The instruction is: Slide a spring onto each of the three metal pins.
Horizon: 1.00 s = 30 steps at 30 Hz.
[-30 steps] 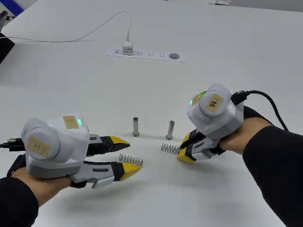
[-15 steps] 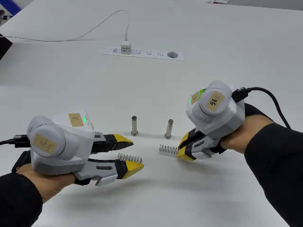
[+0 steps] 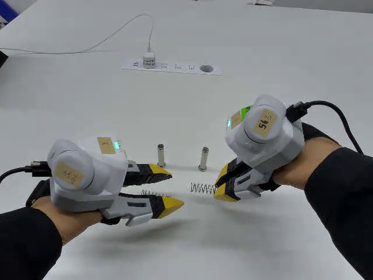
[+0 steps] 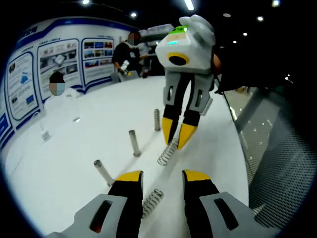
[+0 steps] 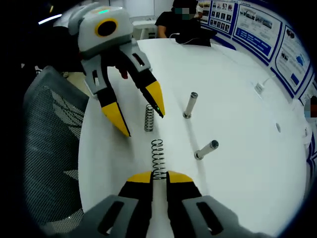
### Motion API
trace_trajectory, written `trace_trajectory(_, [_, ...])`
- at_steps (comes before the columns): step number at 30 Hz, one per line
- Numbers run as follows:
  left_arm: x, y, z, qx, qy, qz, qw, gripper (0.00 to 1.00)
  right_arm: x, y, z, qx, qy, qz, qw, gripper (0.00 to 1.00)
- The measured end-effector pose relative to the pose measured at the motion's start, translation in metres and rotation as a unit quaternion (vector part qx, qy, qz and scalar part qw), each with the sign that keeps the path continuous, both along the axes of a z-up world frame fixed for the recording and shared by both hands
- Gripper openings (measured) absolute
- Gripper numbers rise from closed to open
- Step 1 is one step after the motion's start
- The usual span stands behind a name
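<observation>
Two bare metal pins (image 3: 161, 156) (image 3: 203, 158) stand upright on the white table (image 3: 262, 64). My right gripper (image 3: 220, 192) is shut on the end of a spring (image 3: 201, 188), which sticks out level, just in front of the right-hand pin. A second spring (image 3: 152, 193) lies flat between the spread jaws of my left gripper (image 3: 173, 188), which is open. The left gripper view has this spring (image 4: 152, 201) between the jaws, both pins (image 4: 132, 143) (image 4: 102, 172), and a third upright piece wrapped in a spring (image 4: 157, 120) beside the right gripper (image 4: 178, 134).
A white power strip (image 3: 172, 66) with a plugged-in charger and its cable lies at the far side of the table. A mesh chair (image 5: 49, 148) stands by the table's near edge. People stand by wall posters in the background.
My left gripper has moved a little right toward the pins, its open jaws reaching further along the lying spring. The right gripper keeps its spring in about the same place.
</observation>
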State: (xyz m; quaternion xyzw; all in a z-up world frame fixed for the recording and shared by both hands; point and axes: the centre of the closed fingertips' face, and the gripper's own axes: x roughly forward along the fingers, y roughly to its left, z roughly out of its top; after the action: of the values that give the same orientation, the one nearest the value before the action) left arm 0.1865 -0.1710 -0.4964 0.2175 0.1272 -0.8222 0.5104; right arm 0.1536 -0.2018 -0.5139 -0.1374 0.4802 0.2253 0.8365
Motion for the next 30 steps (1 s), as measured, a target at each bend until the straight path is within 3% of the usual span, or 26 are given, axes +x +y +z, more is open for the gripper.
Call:
trace_trajectory(13, [-0.014, -0.003, -0.001, 0.001, -0.012, -0.029, 0.9995, 0.30, 0.001, 0.015, 0.009, -0.003, 0.004, 0.036, 0.9993, 0.11])
trace_trajectory(30, [-0.023, -0.003, -0.002, -0.003, -0.035, -0.054, 0.9979, 0.16, -0.003, 0.023, 0.013, -0.010, 0.014, 0.060, 0.9981, 0.11])
